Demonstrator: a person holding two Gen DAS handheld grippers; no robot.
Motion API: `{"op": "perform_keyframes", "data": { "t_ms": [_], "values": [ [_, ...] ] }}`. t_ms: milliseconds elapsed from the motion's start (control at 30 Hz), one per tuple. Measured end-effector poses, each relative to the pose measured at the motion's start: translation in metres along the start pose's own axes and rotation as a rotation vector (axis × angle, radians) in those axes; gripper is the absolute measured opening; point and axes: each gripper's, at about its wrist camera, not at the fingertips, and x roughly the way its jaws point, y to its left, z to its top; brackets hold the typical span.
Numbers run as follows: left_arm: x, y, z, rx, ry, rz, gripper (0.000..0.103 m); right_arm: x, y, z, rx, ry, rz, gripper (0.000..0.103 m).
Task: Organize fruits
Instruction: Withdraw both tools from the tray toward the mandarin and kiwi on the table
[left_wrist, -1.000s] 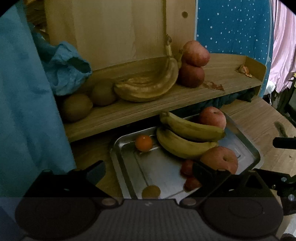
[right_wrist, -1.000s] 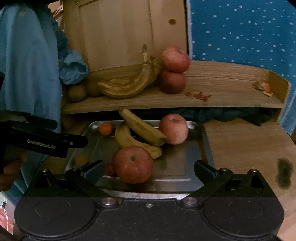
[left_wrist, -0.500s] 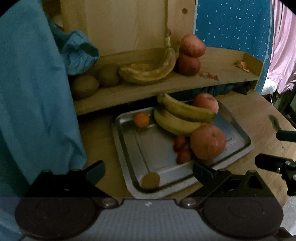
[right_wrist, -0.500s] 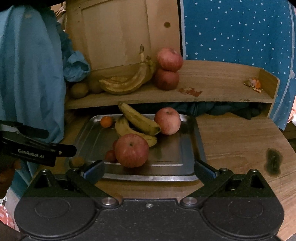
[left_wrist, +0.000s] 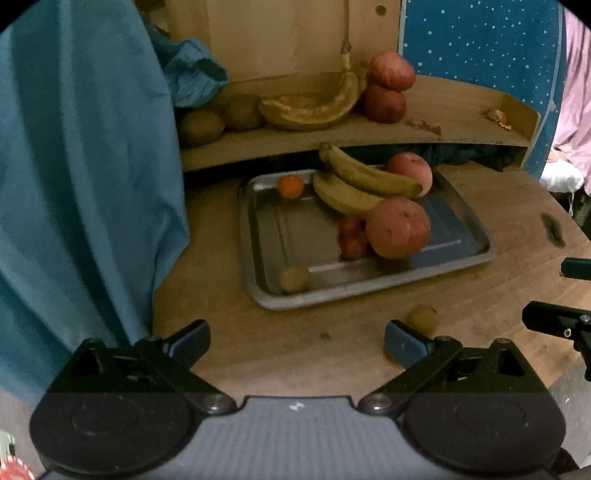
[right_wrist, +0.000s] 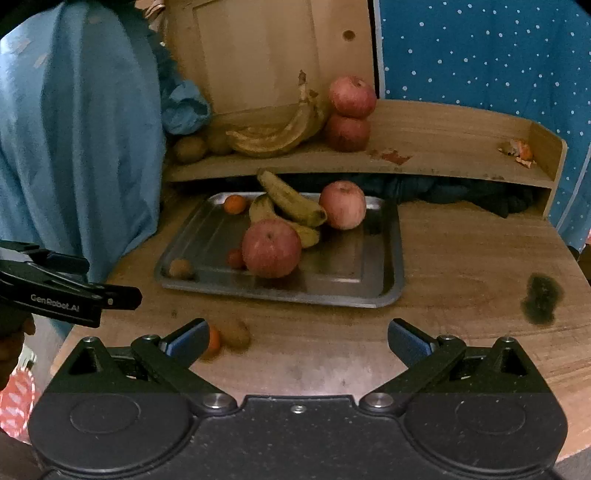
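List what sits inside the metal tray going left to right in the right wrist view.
Small brown kiwi → small orange tangerine → big red apple in front → pale red apple at the back.

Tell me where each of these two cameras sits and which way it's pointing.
Left wrist view: sits on the left hand-held gripper, looking forward over the wooden table at the metal tray of fruit; its own open fingers show.
Right wrist view: sits on the right hand-held gripper, facing the same tray; its open fingers show.
Shared: tray, near red apple.
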Motion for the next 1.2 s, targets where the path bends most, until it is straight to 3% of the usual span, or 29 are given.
{"op": "perform_keyframes", "data": {
  "t_ms": [600, 1200],
  "values": [
    [-0.040, -0.041, -0.059, -0.071, 0.046, 0.090, 0.103, -0.036, -0.020, -0.049, -0.064, 0.079, 0.068, 0.102],
    [-0.057, -0.079, -0.063, -0.020, 0.043, 0.130, 0.103, -0.046, -0.036, -0.069, -0.073, 0.105, 0.062, 0.102]
  ]
}}
